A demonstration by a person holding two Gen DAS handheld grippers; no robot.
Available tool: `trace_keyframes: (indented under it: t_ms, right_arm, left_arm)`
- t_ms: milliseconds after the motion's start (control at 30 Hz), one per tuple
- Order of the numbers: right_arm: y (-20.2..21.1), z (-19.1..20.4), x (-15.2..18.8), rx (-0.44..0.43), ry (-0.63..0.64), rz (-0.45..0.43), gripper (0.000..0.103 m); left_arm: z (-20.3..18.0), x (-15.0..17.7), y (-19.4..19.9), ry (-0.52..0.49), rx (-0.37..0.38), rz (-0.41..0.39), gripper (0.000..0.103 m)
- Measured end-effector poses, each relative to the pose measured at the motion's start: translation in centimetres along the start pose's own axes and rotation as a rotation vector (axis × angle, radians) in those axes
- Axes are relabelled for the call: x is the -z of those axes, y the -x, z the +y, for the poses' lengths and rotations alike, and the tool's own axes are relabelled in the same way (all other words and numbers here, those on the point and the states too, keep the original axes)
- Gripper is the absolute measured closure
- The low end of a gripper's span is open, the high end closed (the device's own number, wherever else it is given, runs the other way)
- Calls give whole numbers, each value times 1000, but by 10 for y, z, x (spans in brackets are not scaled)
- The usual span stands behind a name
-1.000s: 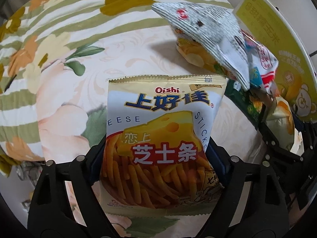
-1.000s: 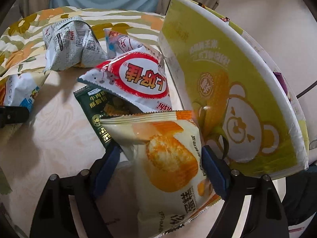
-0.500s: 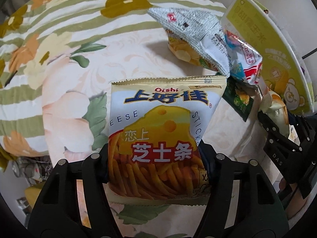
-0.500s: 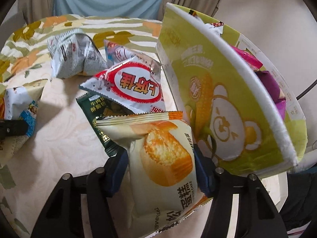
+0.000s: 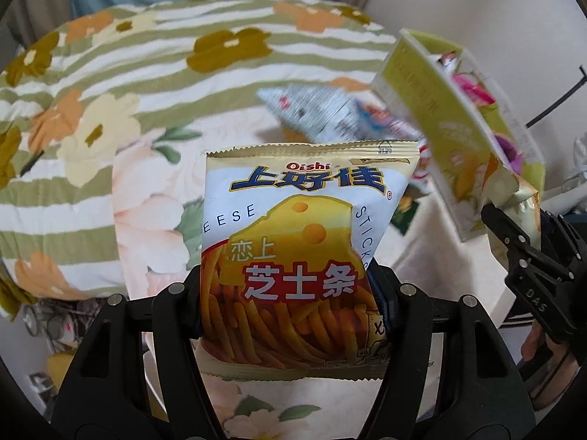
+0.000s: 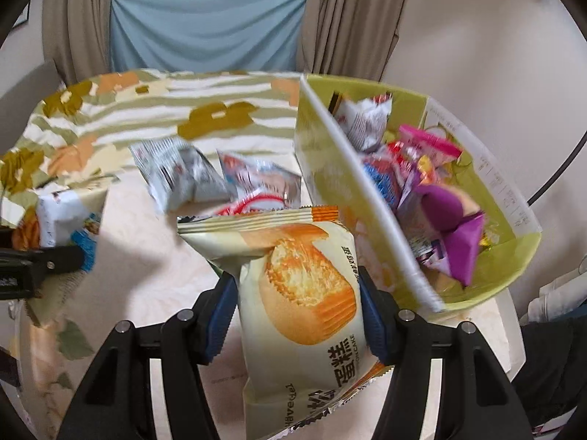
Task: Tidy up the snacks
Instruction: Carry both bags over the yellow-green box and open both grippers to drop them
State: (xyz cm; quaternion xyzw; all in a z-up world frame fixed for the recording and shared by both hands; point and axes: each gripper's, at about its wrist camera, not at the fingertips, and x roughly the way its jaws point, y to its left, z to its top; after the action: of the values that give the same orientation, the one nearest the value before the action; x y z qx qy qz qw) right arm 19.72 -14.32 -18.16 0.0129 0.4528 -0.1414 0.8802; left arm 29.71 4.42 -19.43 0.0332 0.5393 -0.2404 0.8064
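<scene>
With both packs lifted clear of the surface [image 6: 121, 227] | left claw [image 5: 290, 293] clamped on cheese-stick bag [image 5: 297, 242], right claw [image 6: 297, 304] clamped on cake pack [image 6: 304, 293], both left of green box [image 6: 491, 267] | step: carry | next: release over box opening.

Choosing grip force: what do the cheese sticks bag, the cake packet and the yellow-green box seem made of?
Cheese sticks bag: glossy printed plastic film, probably; crimped serrated top seal.
Cake packet: similar film, more satin; it creases between the pads.
Yellow-green box: printed cardboard, apparently; thick white cut edge, flat stiff walls.
</scene>
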Motion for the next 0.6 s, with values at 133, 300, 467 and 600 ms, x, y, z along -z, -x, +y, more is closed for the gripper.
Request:
trace_keyframes:
  t_ms: [133,300,467,600]
  right_arm:
    - [31,-12,-17,-33,-29,-42,46]
    - [56,-35,-34,-83,-75,-77,46]
    - [71,-68,-48,-111,-96,-120,46]
    - [74,-104,-59,-125,-95,-138,46]
  left_arm:
    - [-15,-11,24,-12,18,-49,41]
    - [-49,-32,51,-49,30,-120,41]
    - [-92,-54,66,-70,36,-180,41]
    - [-133,-71,68,-70,43,-209,41]
